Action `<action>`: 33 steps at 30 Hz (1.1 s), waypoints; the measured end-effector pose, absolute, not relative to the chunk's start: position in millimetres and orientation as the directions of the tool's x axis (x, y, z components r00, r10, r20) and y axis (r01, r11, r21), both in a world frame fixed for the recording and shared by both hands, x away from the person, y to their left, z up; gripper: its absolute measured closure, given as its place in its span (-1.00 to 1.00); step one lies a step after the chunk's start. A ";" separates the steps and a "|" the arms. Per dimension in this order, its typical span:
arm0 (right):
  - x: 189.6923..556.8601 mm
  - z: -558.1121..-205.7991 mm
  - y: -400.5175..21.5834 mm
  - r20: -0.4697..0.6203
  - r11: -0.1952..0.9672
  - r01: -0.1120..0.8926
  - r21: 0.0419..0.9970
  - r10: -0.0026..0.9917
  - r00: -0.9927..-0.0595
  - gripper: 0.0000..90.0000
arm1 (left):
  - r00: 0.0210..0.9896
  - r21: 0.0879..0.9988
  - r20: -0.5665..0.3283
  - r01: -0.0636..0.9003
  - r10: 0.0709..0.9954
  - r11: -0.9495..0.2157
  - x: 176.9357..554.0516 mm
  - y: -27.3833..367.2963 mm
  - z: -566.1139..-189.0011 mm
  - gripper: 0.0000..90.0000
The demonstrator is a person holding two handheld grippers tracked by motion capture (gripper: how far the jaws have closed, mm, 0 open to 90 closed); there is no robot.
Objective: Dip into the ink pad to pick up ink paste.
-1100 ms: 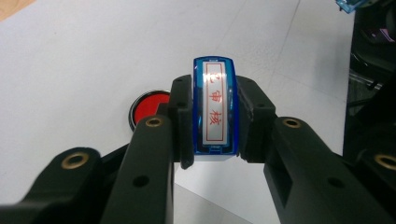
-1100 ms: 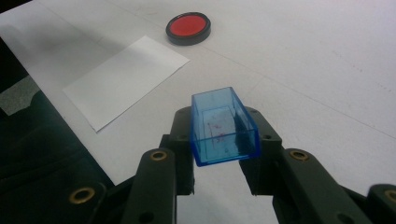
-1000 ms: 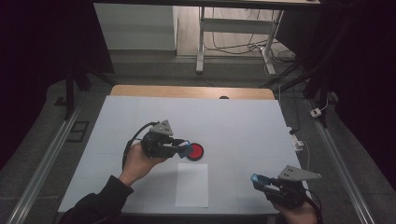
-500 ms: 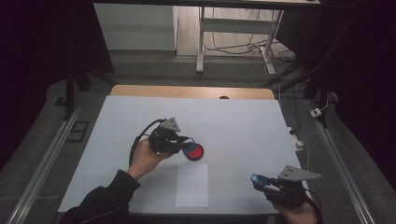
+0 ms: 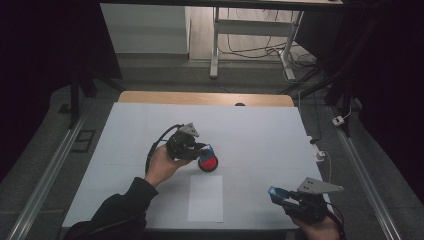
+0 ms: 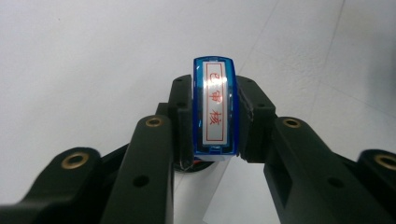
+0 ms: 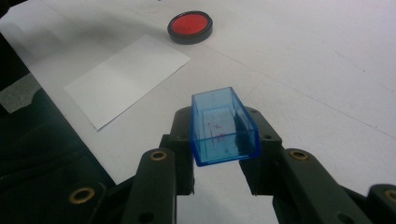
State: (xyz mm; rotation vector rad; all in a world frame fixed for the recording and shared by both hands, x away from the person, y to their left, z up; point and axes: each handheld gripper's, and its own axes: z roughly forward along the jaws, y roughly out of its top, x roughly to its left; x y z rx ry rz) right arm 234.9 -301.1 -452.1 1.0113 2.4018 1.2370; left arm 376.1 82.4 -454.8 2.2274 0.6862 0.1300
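My left gripper (image 5: 204,149) is shut on a blue stamp (image 6: 215,109) whose white label carries red characters. It holds the stamp over the far left edge of a round red ink pad (image 5: 208,163) with a black rim; whether the two touch I cannot tell. At the table's near right corner, my right gripper (image 5: 278,194) is shut on a clear blue stamp cap (image 7: 223,127), its open side facing up. In the right gripper view the ink pad (image 7: 190,25) lies beyond a white sheet of paper (image 7: 126,77).
The white paper (image 5: 205,198) lies on the pale table (image 5: 260,135) just in front of the ink pad. A wooden strip (image 5: 205,98) edges the table's far side. A cable and small white connector (image 5: 320,155) sit at the right edge.
The left hand has carried the stamp to the right and slightly down, from beside the ink pad to over its edge. The right hand with the cap has stayed put.
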 end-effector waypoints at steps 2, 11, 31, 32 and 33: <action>234.9 -452.1 -301.1 0.084 0.397 0.465 0.791 0.683 -0.726 0.52 | 0.847 0.713 -0.121 0.437 0.517 -0.549 378.0 81.5 -456.9 0.56; 234.9 -452.4 -300.6 0.083 0.398 0.463 0.792 0.681 -0.728 0.52 | 0.841 0.691 -0.119 0.452 0.527 -0.564 383.6 75.9 -467.3 0.56; 234.3 -452.2 -300.2 0.076 0.406 0.457 0.792 0.677 -0.732 0.52 | 0.832 0.645 -0.081 0.464 0.550 -0.607 388.1 65.4 -484.1 0.56; 234.2 -452.3 -300.2 0.076 0.405 0.457 0.792 0.677 -0.732 0.52 | 0.832 0.647 -0.081 0.464 0.549 -0.606 388.3 65.3 -484.6 0.56; 234.3 -452.3 -300.2 0.076 0.406 0.457 0.792 0.676 -0.733 0.52 | 0.831 0.648 -0.083 0.464 0.550 -0.604 388.5 65.2 -484.6 0.56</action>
